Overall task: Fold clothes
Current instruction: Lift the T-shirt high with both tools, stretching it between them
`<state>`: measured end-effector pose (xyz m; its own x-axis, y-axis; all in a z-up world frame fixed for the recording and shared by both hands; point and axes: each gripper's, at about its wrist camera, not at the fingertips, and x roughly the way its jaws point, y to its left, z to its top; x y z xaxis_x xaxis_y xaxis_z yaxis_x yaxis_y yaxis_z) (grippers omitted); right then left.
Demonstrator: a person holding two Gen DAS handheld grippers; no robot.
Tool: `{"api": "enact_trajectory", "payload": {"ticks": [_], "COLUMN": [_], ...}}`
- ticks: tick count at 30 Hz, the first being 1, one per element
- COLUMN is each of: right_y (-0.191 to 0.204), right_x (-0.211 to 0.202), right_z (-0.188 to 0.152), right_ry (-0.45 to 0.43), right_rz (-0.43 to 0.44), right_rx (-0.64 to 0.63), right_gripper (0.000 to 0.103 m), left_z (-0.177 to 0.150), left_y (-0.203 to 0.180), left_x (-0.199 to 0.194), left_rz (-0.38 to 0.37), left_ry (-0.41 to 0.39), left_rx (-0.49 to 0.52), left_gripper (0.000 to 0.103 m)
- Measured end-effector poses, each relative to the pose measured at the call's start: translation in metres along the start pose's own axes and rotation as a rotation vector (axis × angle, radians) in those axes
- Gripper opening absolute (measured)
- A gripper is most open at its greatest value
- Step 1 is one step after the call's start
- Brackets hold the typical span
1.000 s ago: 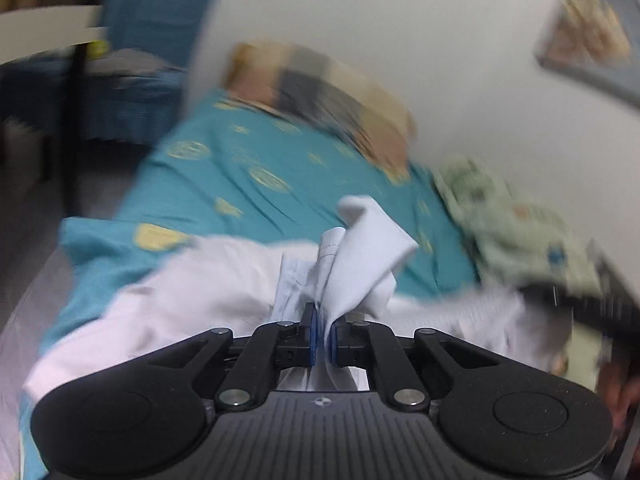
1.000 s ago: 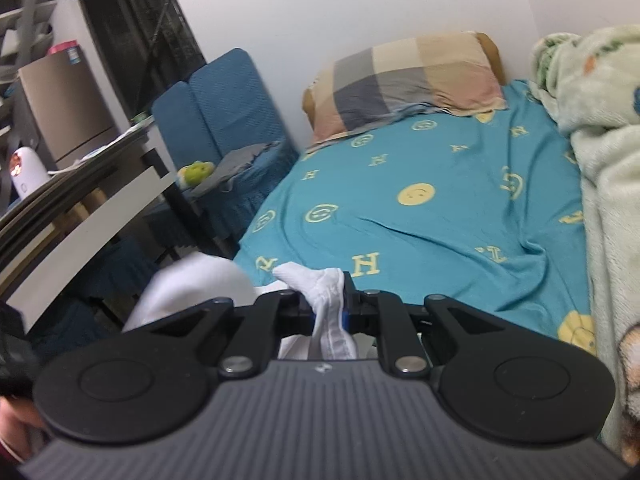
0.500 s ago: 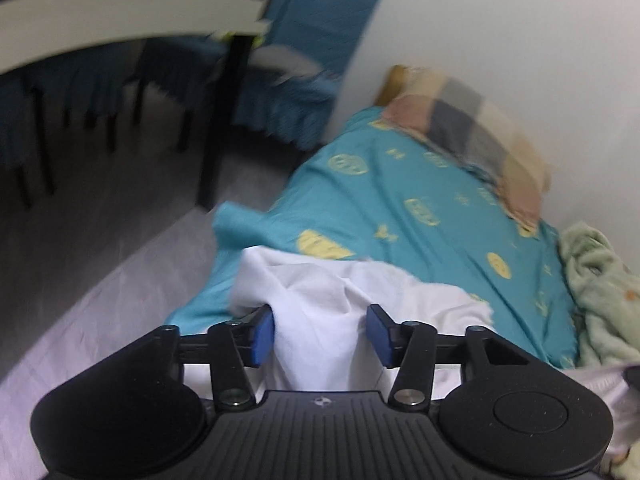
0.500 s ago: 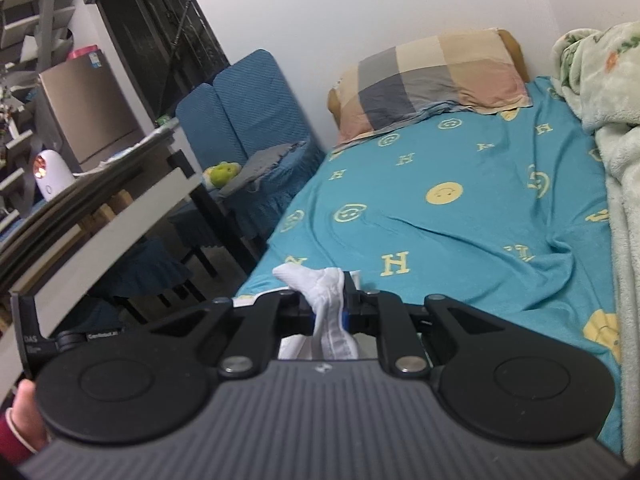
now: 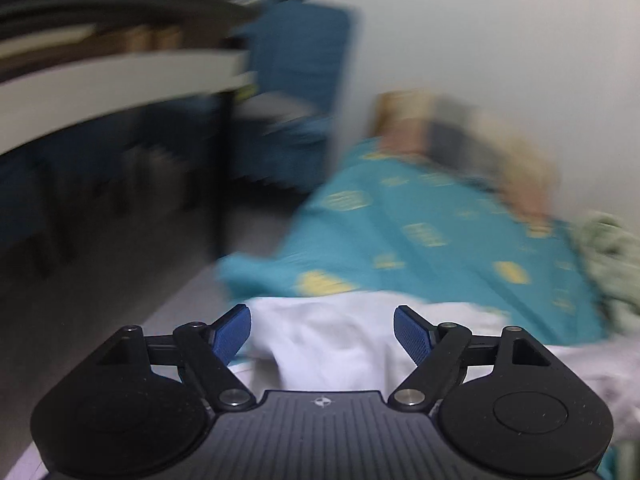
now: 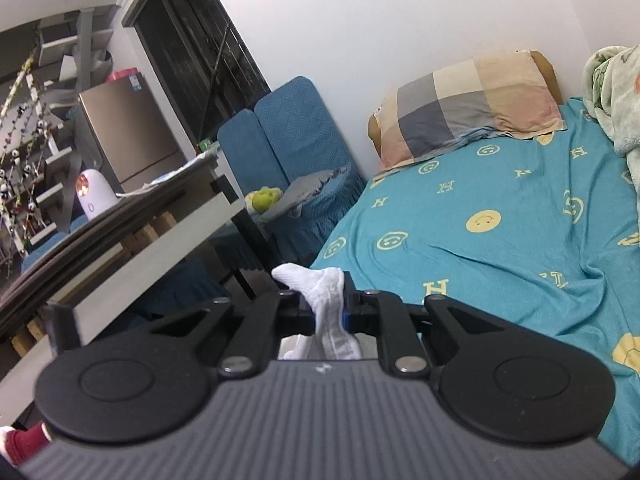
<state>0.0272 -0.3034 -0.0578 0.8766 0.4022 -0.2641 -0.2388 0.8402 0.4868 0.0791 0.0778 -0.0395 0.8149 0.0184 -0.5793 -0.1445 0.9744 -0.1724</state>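
A white garment (image 5: 336,340) lies on the near corner of the bed with the teal sheet (image 5: 420,240). My left gripper (image 5: 322,330) is open wide just above it, its blue pads (image 5: 232,330) apart and empty; this view is blurred. My right gripper (image 6: 326,312) is shut on a bunched fold of the white garment (image 6: 326,292), held up over the bed's near left corner (image 6: 360,264); the rest of the cloth hangs hidden below the gripper.
A checked pillow (image 6: 468,108) lies at the bed's head by the wall. A pale green blanket (image 6: 616,96) is heaped along the right. A blue chair (image 6: 288,152) and a table (image 6: 132,240) stand left of the bed.
My left gripper let go of the white garment, opened wide and swung left. My right gripper kept its hold and rose a little toward the bed's left edge.
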Motion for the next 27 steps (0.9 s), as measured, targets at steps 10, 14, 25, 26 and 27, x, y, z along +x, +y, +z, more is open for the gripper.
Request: {"api": "enact_trajectory", "payload": {"ticks": [10, 14, 25, 26, 27], "right_y": [0.007, 0.011, 0.021, 0.022, 0.025], "right_x": [0.002, 0.004, 0.006, 0.005, 0.004], "right_z": [-0.002, -0.004, -0.008, -0.009, -0.010], "right_ry": [0.011, 0.019, 0.019, 0.016, 0.010], "right_rz": [-0.014, -0.009, 0.031, 0.048, 0.067], "right_rx": [-0.046, -0.067, -0.135, -0.141, -0.153], "right_gripper": [0.014, 0.014, 0.014, 0.014, 0.014], "left_z": [-0.001, -0.005, -0.047, -0.047, -0.046], "left_y": [0.002, -0.038, -0.132, -0.129, -0.127], "left_x": [-0.037, -0.030, 0.037, 0.040, 0.042], "left_rz": [0.123, -0.123, -0.347, -0.337, -0.330], "left_ry": [-0.214, -0.088, 0.276, 0.278, 0.275], "left_rx": [-0.014, 0.103, 0.446, 0.457, 0.464], "left_gripper": [0.083, 0.083, 0.082, 0.081, 0.080]}}
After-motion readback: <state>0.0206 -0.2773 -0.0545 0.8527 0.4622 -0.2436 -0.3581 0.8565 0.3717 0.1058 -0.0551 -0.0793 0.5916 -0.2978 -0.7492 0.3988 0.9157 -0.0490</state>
